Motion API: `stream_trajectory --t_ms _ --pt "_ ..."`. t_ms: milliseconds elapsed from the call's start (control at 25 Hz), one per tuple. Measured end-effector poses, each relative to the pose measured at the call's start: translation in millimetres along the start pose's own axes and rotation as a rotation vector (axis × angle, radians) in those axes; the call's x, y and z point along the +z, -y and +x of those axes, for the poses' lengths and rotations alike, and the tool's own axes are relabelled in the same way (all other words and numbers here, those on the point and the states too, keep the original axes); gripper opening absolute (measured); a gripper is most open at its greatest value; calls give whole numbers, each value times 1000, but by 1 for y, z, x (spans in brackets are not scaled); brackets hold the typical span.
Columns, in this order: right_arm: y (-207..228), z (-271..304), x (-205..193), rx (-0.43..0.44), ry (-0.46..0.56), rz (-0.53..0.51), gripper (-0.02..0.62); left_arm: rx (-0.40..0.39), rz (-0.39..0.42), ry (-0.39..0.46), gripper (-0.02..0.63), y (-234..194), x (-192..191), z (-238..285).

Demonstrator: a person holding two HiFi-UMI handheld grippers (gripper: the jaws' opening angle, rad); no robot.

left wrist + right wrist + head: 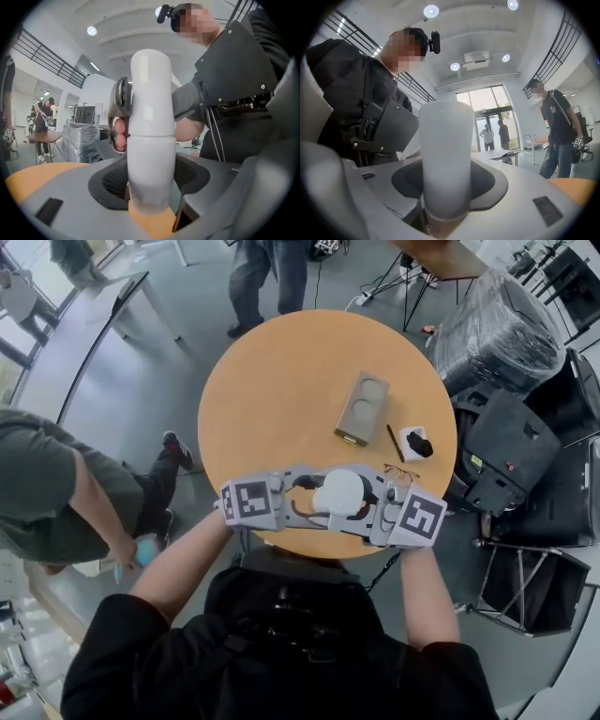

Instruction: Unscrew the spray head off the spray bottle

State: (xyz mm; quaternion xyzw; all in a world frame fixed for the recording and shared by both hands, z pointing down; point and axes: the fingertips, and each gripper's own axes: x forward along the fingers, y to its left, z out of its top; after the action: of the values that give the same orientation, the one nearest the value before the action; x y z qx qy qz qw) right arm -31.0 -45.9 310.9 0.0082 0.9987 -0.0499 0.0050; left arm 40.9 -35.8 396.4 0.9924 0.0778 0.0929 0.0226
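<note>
A white spray bottle [339, 491] stands upright near the round orange table's [281, 381] front edge, caught between both grippers. In the left gripper view the bottle [151, 154] shows a seam between its lower body and a rounded white top part [151, 89]; my left gripper [150, 199] is shut on the lower body. The right gripper view has the white cylinder [445, 159] filling the jaw recess, with my right gripper [446, 199] shut on it from the opposite side. Seen from the head view, the left gripper [314, 503] and right gripper [368, 508] face each other.
Farther back on the table lie a grey box with two round recesses [362, 409], a dark pen [395, 442], a small white-and-black item [415, 443] and glasses [401, 472]. People stand at the left [56, 484] and beyond the table [267, 277]. Wrapped furniture [502, 329] sits at right.
</note>
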Motion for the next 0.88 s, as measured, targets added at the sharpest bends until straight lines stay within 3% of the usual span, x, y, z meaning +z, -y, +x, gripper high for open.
stream_trajectory --t_ms 80,160,200,560,680,760,880 --pt "11 -2 -3 -72 -10 -8 246 50 -14 -2 304 -9 -2 1" --pt "29 -6 -6 -178 -14 -11 330 128 -34 -5 305 -24 -4 -1" --pt "37 -9 -5 -228 -4 -13 341 164 -45 -1 305 -31 -4 -3" --pt "75 -18 -3 -587 40 -30 350 509 -118 21 307 -76 -9 -15" --pt "86 -19 -5 -664 47 -14 347 555 -98 1 307 -79 -9 -13" --pt "88 -22 -1 -696 59 -21 309 578 -76 -21 307 -78 -8 -11" --pt "87 -24 4 -683 71 -40 258 576 -67 -20 305 -77 -5 -11"
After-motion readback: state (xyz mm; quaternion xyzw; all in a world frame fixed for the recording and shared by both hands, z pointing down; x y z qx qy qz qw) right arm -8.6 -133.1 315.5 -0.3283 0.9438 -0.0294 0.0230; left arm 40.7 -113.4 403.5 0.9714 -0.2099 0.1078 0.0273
